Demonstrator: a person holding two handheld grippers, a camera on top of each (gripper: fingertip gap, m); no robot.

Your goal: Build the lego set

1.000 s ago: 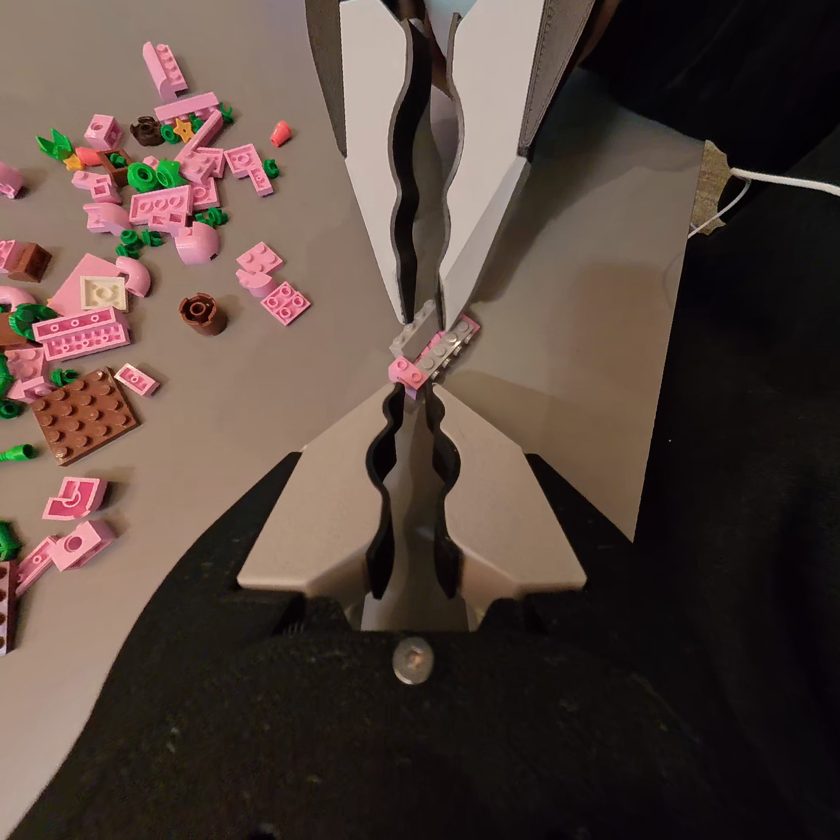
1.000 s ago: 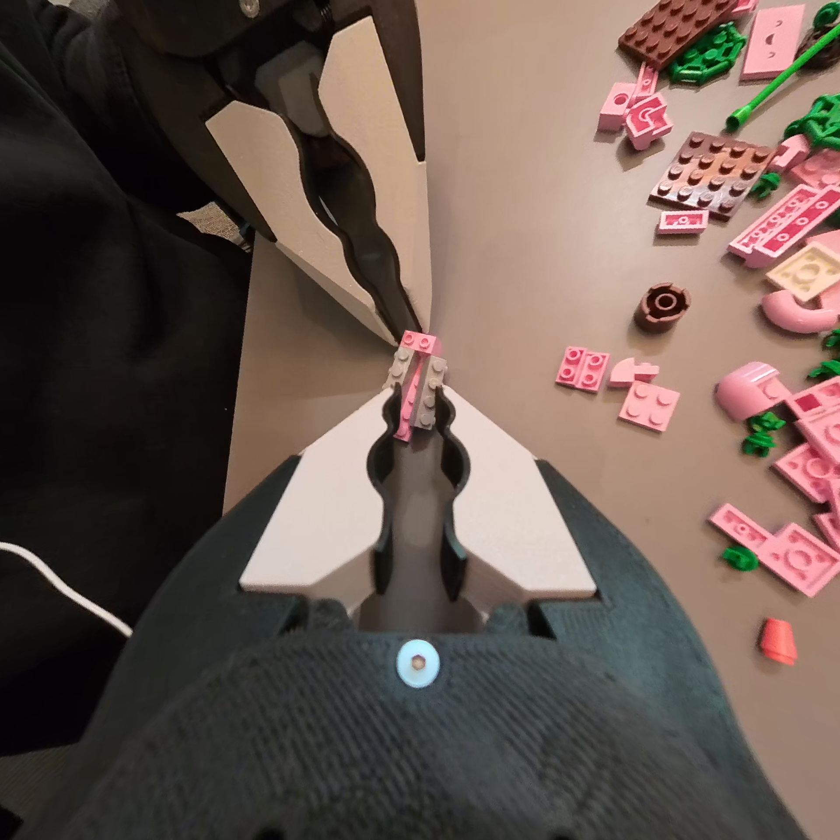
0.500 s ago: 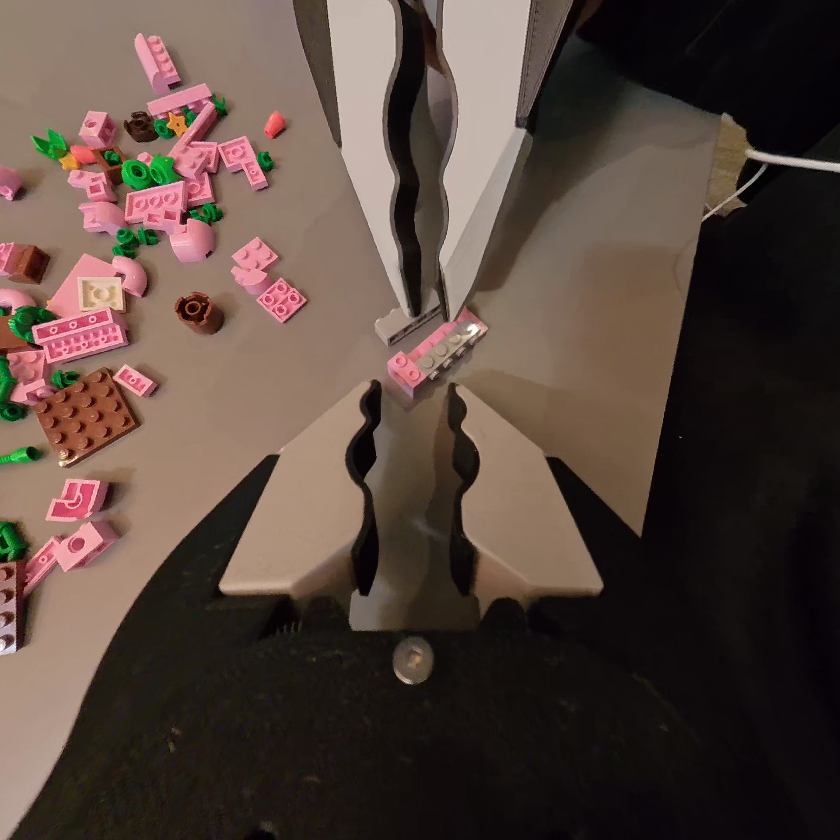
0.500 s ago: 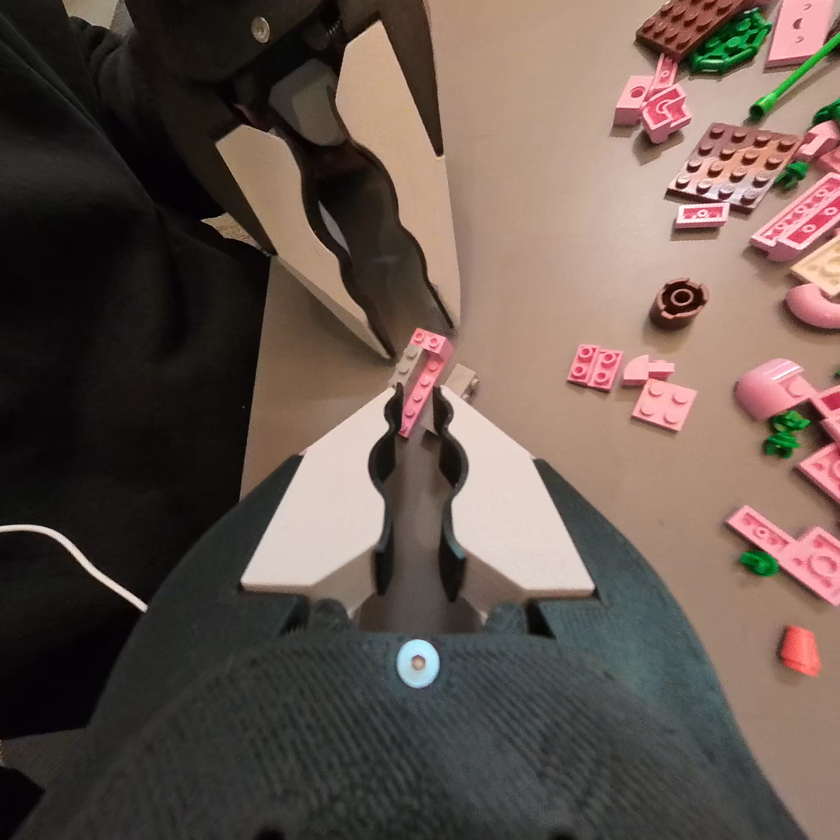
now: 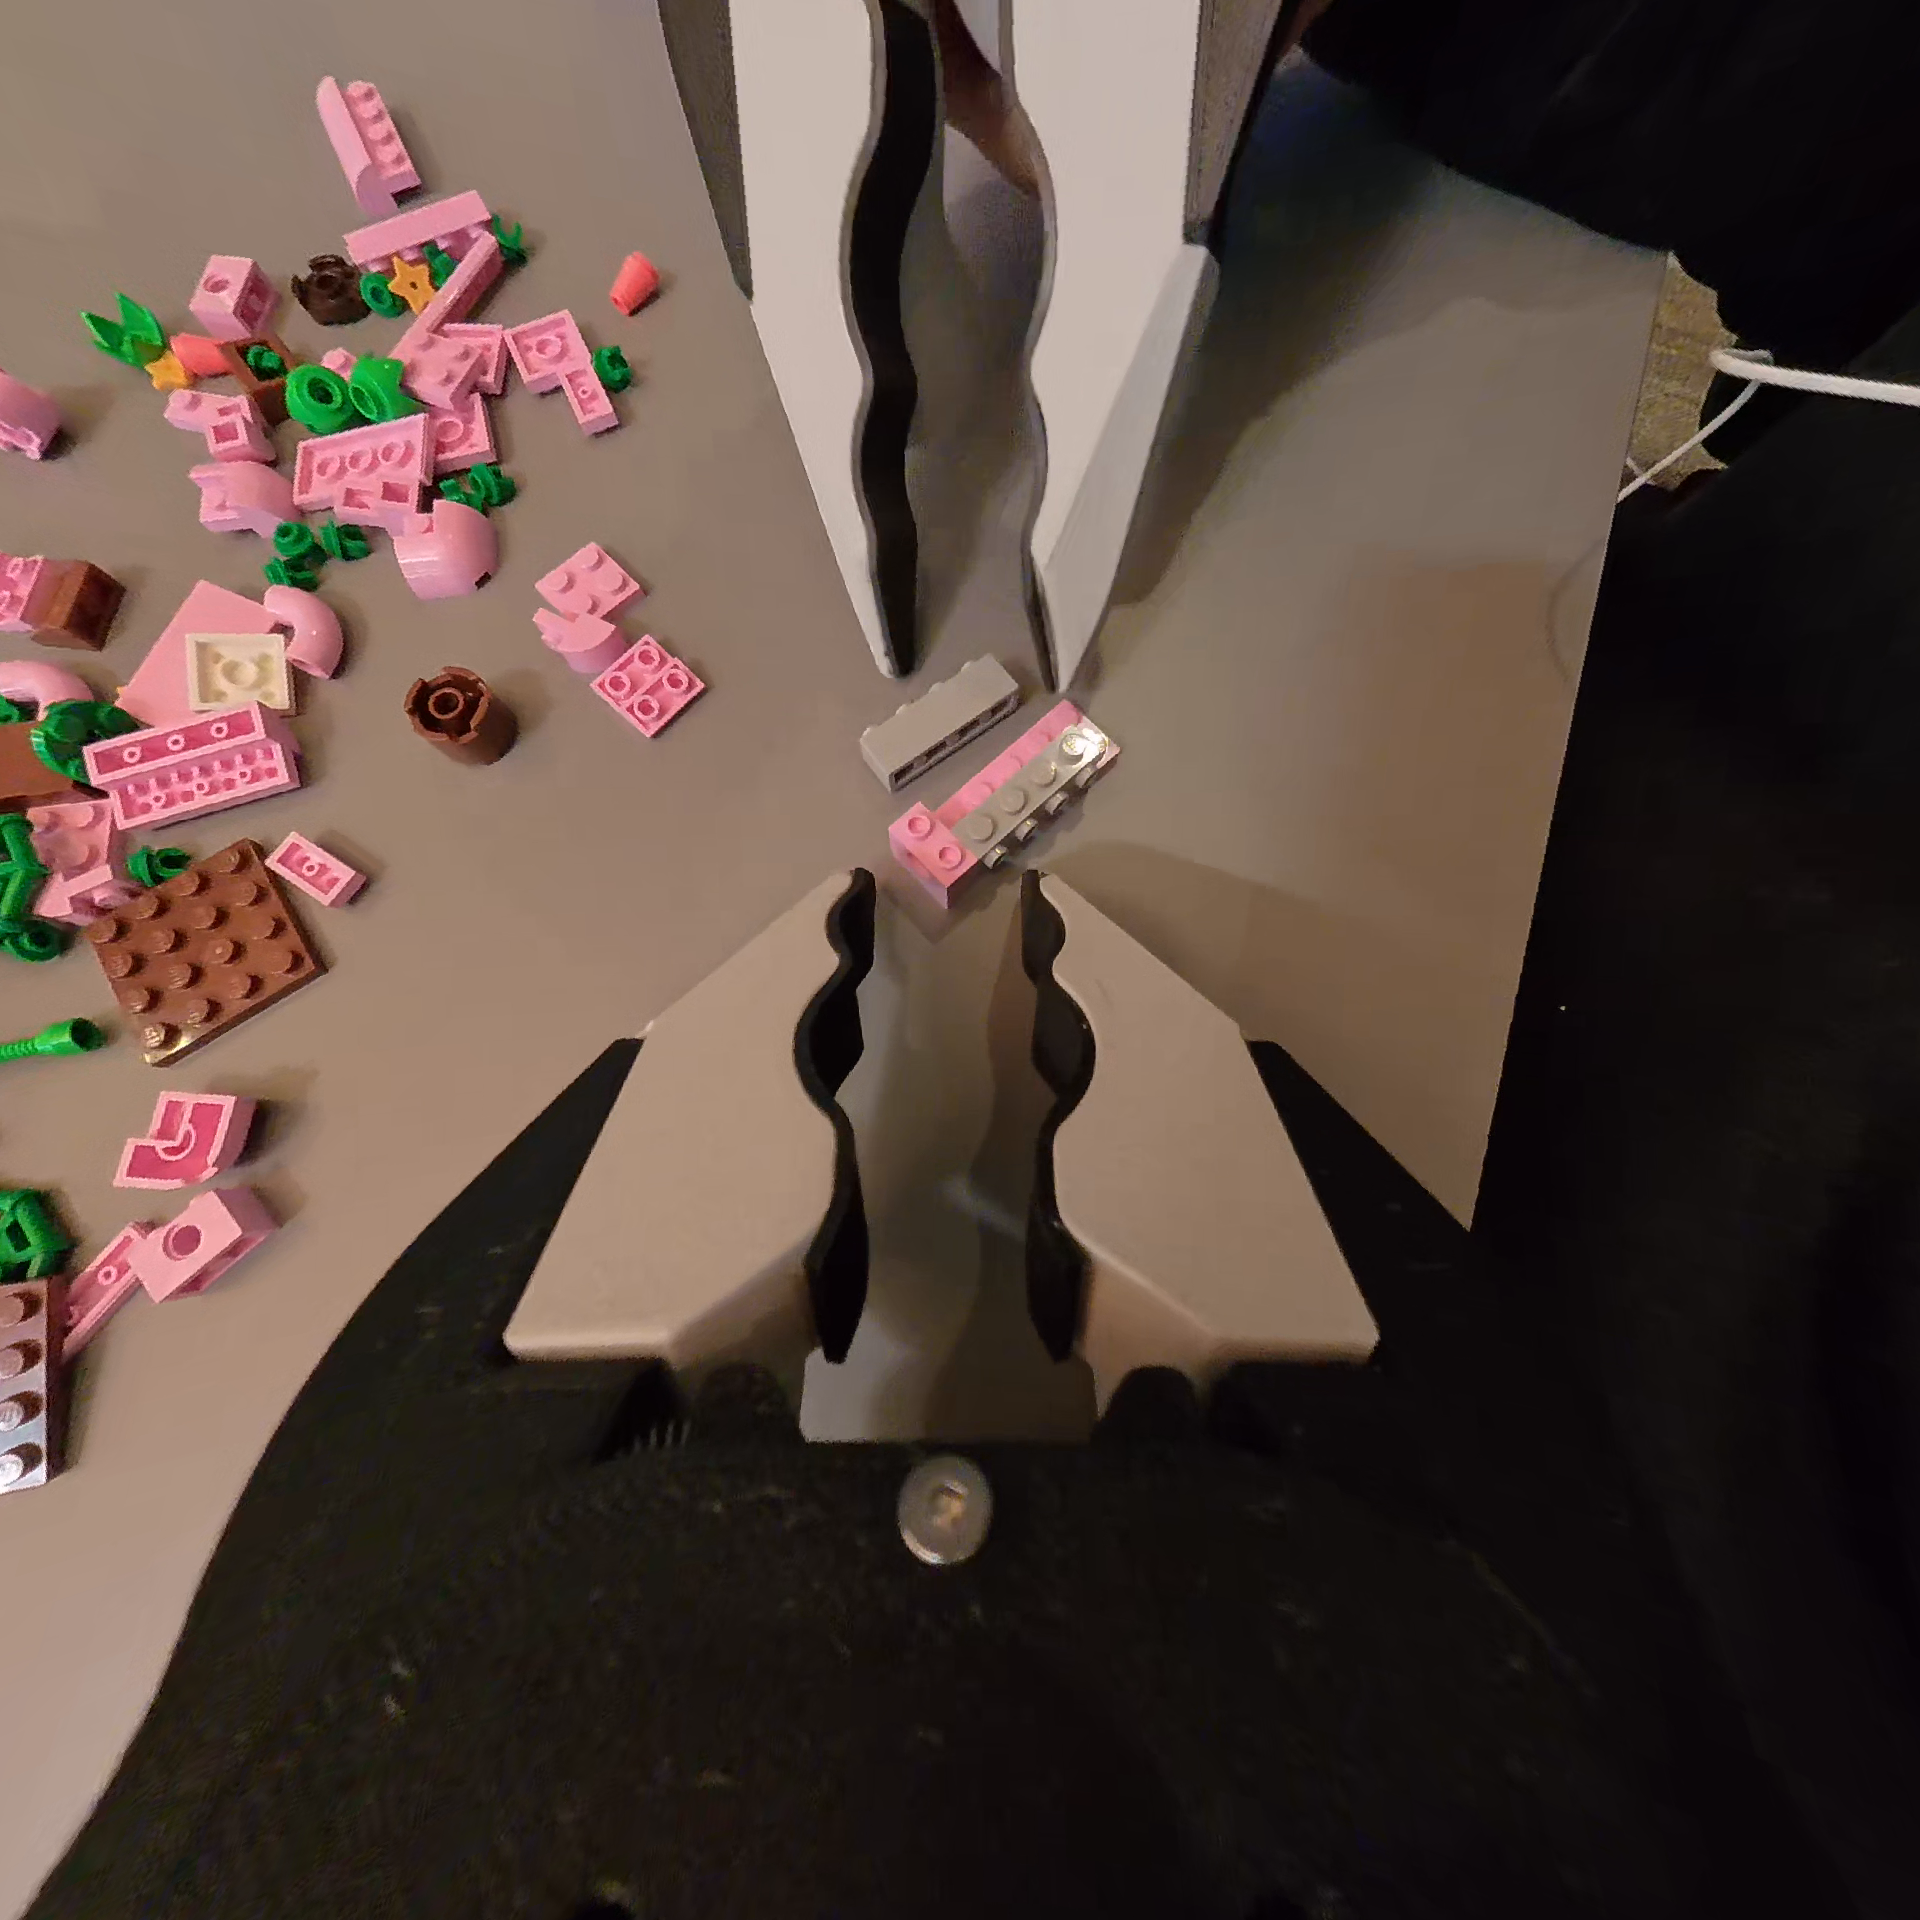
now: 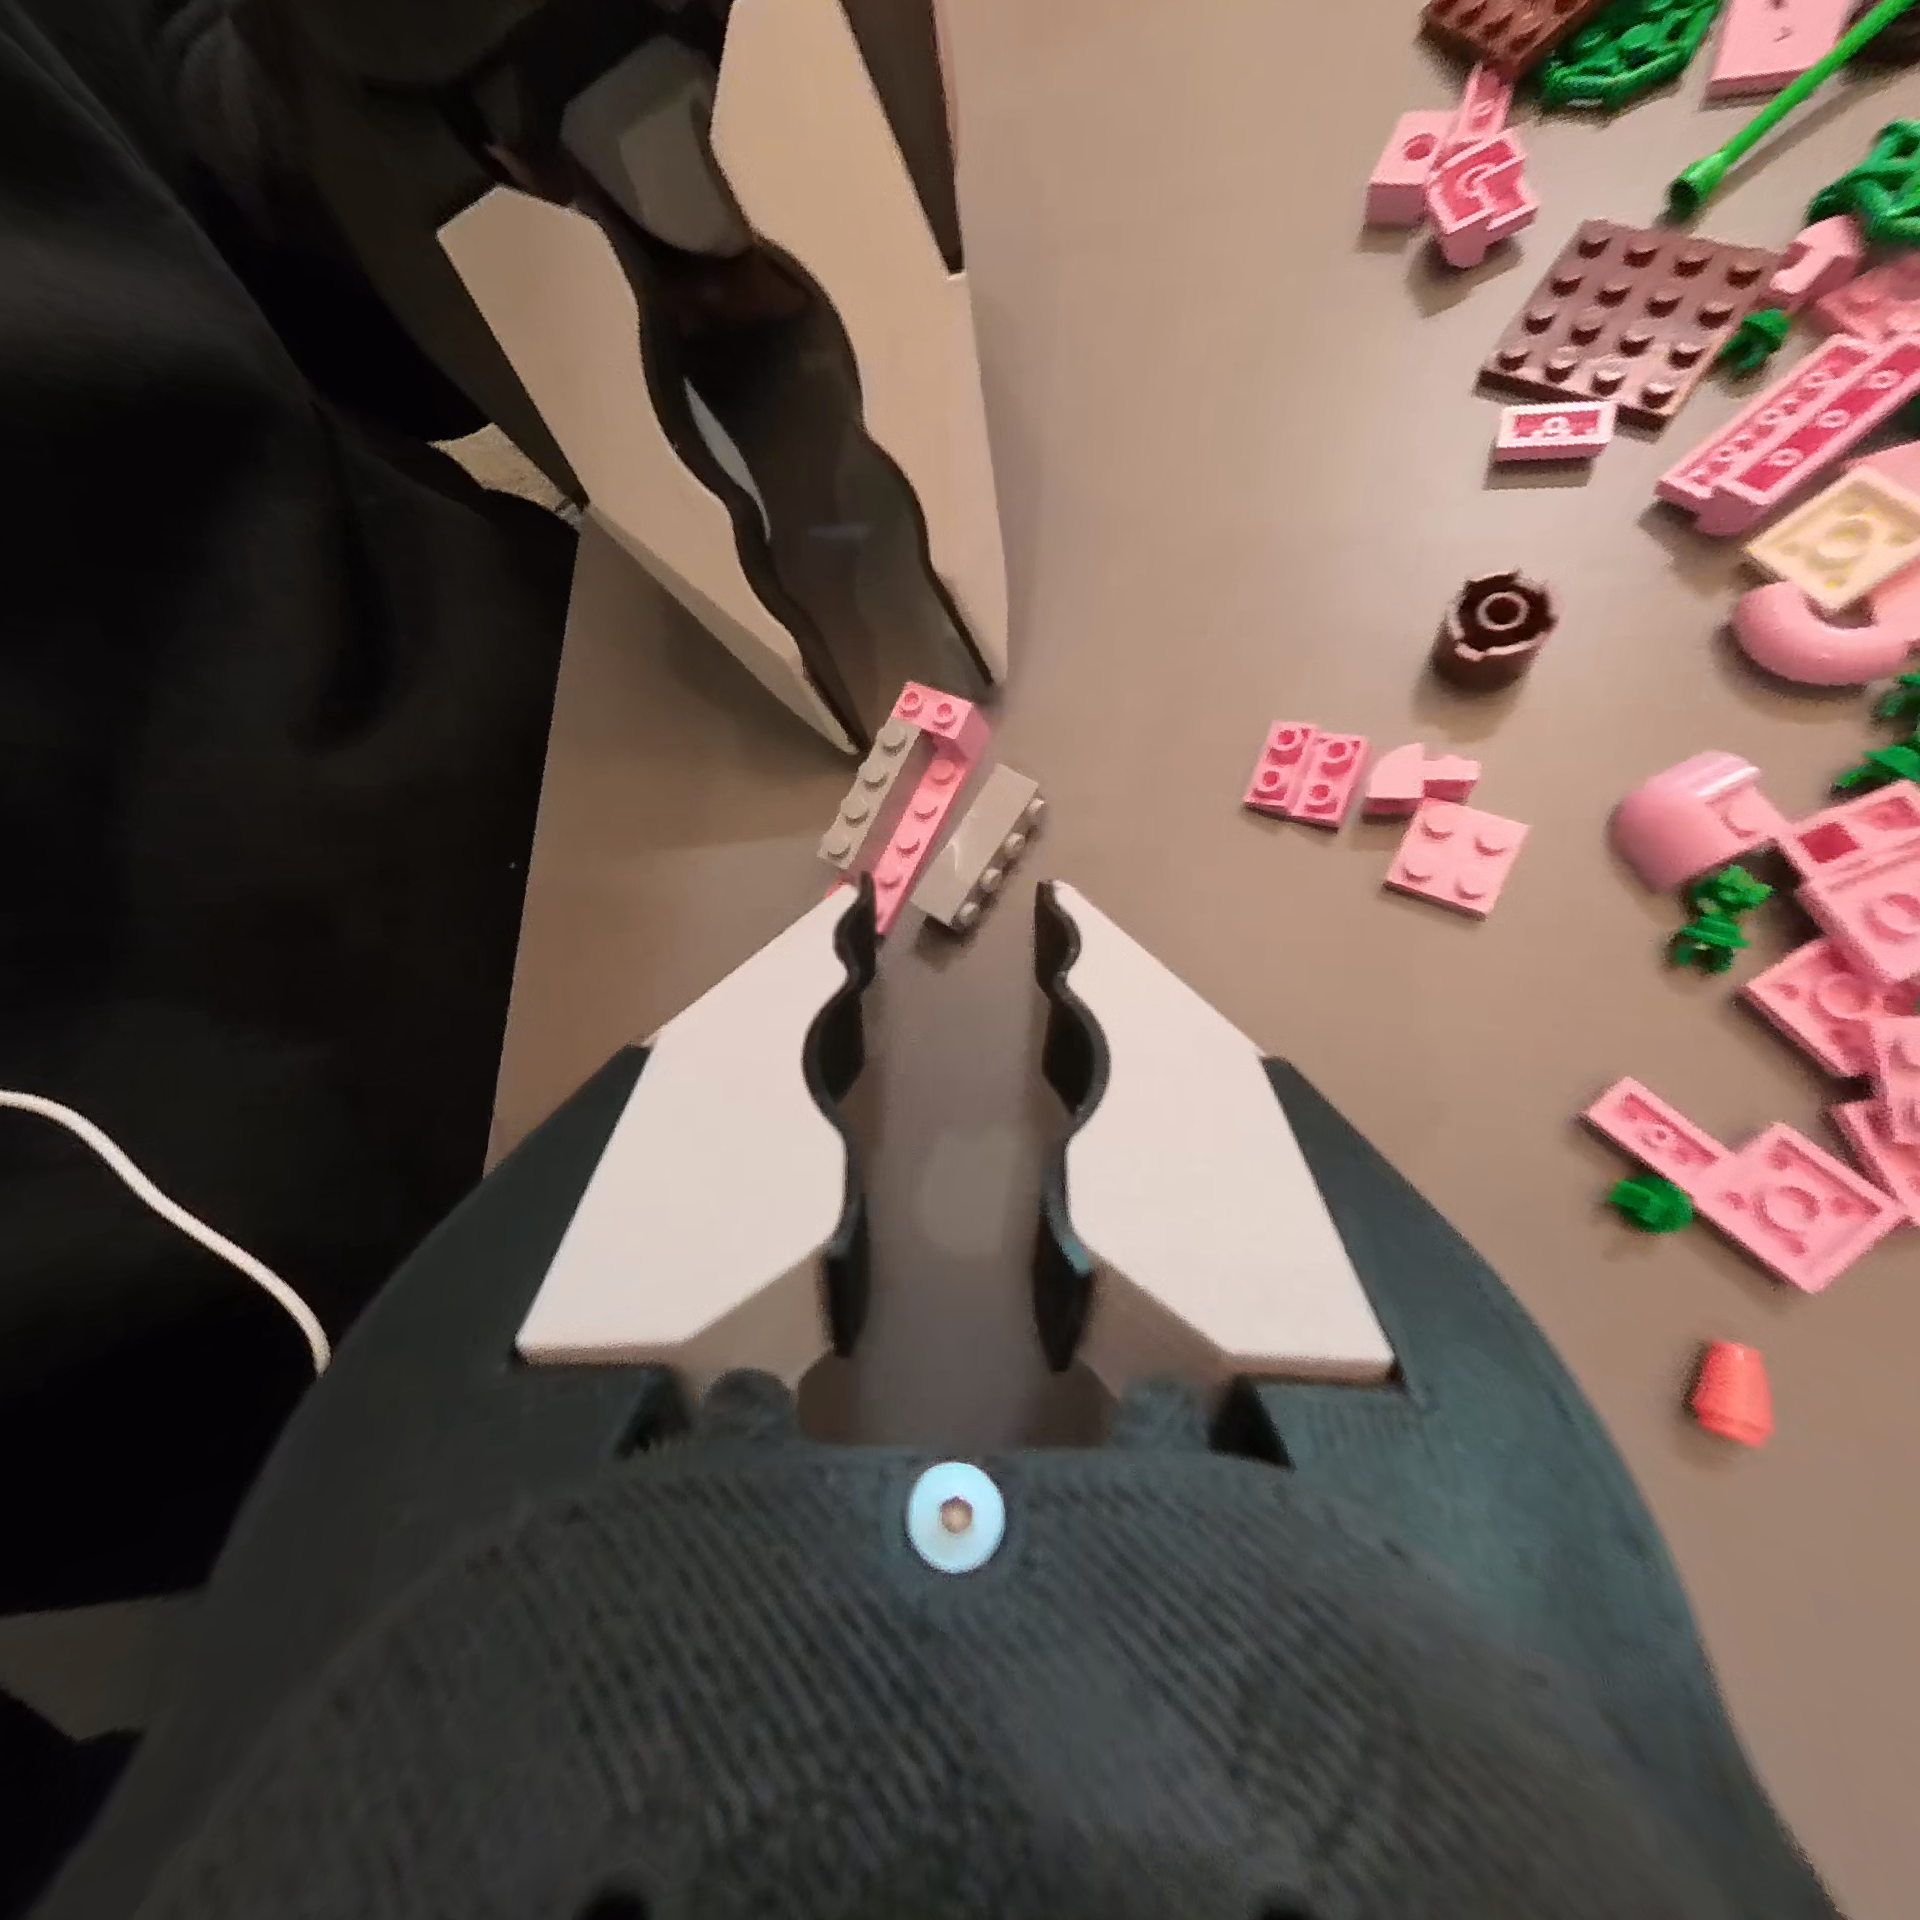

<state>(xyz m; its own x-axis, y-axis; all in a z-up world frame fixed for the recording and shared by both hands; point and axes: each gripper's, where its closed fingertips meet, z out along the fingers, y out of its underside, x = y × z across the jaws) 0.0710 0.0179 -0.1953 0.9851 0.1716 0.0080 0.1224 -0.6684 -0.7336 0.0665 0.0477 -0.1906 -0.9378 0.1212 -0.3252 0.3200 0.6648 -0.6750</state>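
Note:
A small pink-and-grey assembly (image 5: 1003, 805) lies on the grey table between the two grippers. A loose grey brick (image 5: 940, 722) lies on its side right beside it. My left gripper (image 5: 945, 883) is open and empty, its tips just short of the assembly. My right gripper (image 5: 971, 670) comes in from the far side, open and empty, with its tips by the grey brick. In the right wrist view the assembly (image 6: 914, 800) and the grey brick (image 6: 987, 852) lie just ahead of my right gripper (image 6: 951, 894), with my left gripper (image 6: 920, 712) beyond them.
A spread of loose pink, green and brown pieces covers the table to the left, among them a brown plate (image 5: 203, 951) and a brown round piece (image 5: 457, 712). The table edge (image 5: 1538, 727) runs close on the right, with dark cloth and a white cable (image 5: 1766, 384) beyond. The grippers' ends are close to 4 cm from one another. From either gripper's tips it is about 8 cm to the brown round piece (image 5: 457, 712). My right wrist view (image 6: 1475, 604) looks at it from another angle.
Both grippers have opened and drawn back a little. The assembly they held between them now lies on the table, and the grey brick has come apart from it.

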